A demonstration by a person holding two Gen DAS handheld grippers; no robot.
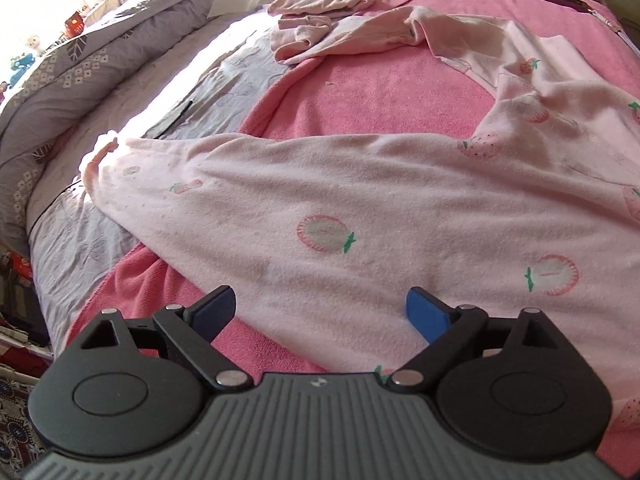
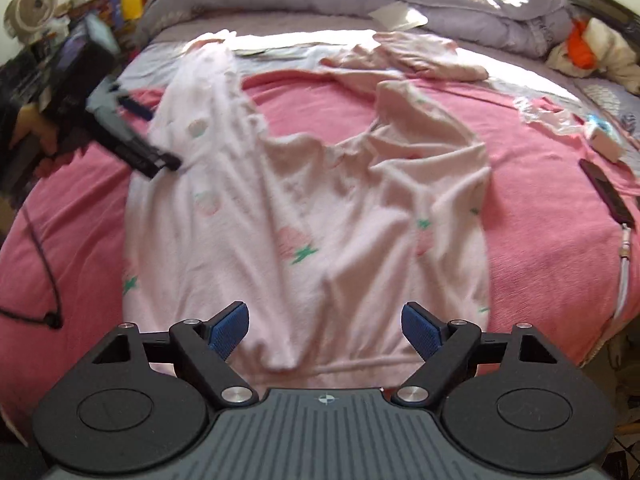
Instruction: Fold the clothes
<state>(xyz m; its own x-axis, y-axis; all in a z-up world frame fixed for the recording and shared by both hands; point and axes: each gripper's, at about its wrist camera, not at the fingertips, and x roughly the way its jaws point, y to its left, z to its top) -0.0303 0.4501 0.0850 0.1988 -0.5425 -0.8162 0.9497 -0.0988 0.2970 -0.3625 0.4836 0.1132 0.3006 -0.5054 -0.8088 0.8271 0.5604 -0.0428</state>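
A pale pink long-sleeved top with a strawberry print point(image 2: 304, 208) lies spread and wrinkled on a pink towel point(image 2: 540, 200) on the bed. One sleeve stretches out to the left point(image 1: 168, 176); the other is folded in near the collar point(image 2: 420, 128). My left gripper point(image 1: 320, 312) is open and empty, low over the sleeve side of the top; it also shows in the right wrist view point(image 2: 132, 144). My right gripper point(image 2: 325, 330) is open and empty just above the top's hem.
More pale pink clothes point(image 1: 328, 4) lie crumpled at the far side of the towel. A grey quilt point(image 1: 80, 64) is bunched along the bed's edge. A dark phone with cable point(image 2: 606, 194), a small box point(image 2: 604, 136) and crumpled plastic point(image 2: 540, 116) lie at the right.
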